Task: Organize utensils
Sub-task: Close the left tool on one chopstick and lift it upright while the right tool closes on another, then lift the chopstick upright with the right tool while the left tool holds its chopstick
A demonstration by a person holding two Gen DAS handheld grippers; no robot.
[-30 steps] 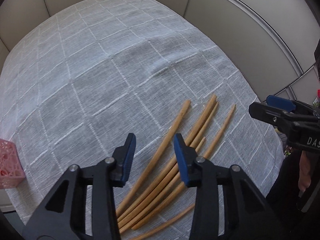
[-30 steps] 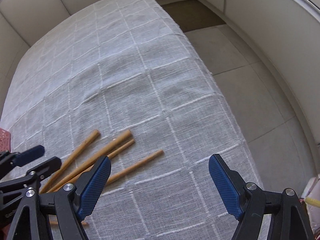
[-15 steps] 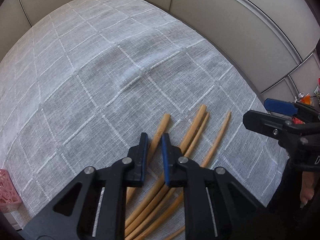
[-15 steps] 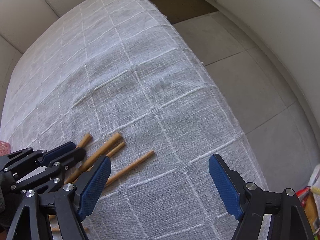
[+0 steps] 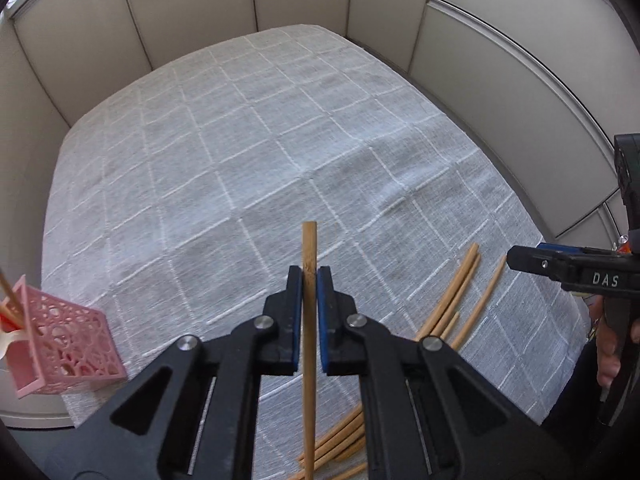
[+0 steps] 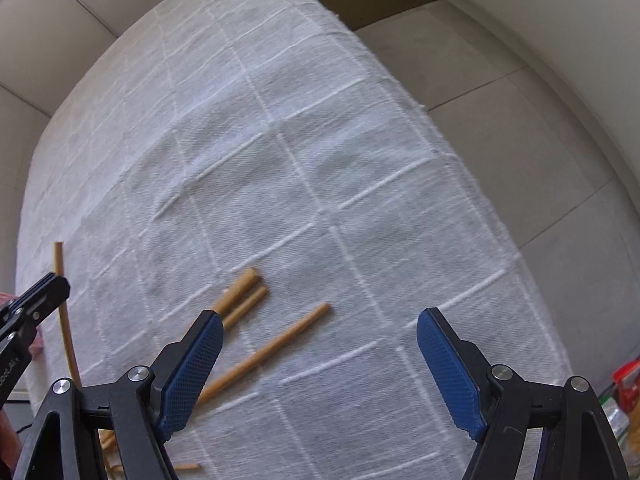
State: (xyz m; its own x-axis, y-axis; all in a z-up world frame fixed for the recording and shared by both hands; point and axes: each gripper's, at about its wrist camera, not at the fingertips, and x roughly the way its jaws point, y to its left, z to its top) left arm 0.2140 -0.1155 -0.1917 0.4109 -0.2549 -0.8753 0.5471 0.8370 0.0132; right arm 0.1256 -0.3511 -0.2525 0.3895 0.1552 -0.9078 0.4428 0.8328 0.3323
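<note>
lifted clear of the pile now, one chopstick (image 5: 309, 320) sits clamped in the left gripper (image 5: 309, 280); right gripper (image 6: 318, 344) hangs spread wide, empty, above the tablecloth (image 6: 320, 160).

grey checked tablecloth (image 5: 280, 140), beige panel walls (image 5: 192, 12) — tiled floor (image 6: 500, 120)

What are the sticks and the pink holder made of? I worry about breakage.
Chopsticks: apparently bamboo or wood, matte tan, faint grain on the one in the left hand-held gripper. Pink holder: probably moulded plastic, with openwork lattice walls.
</note>
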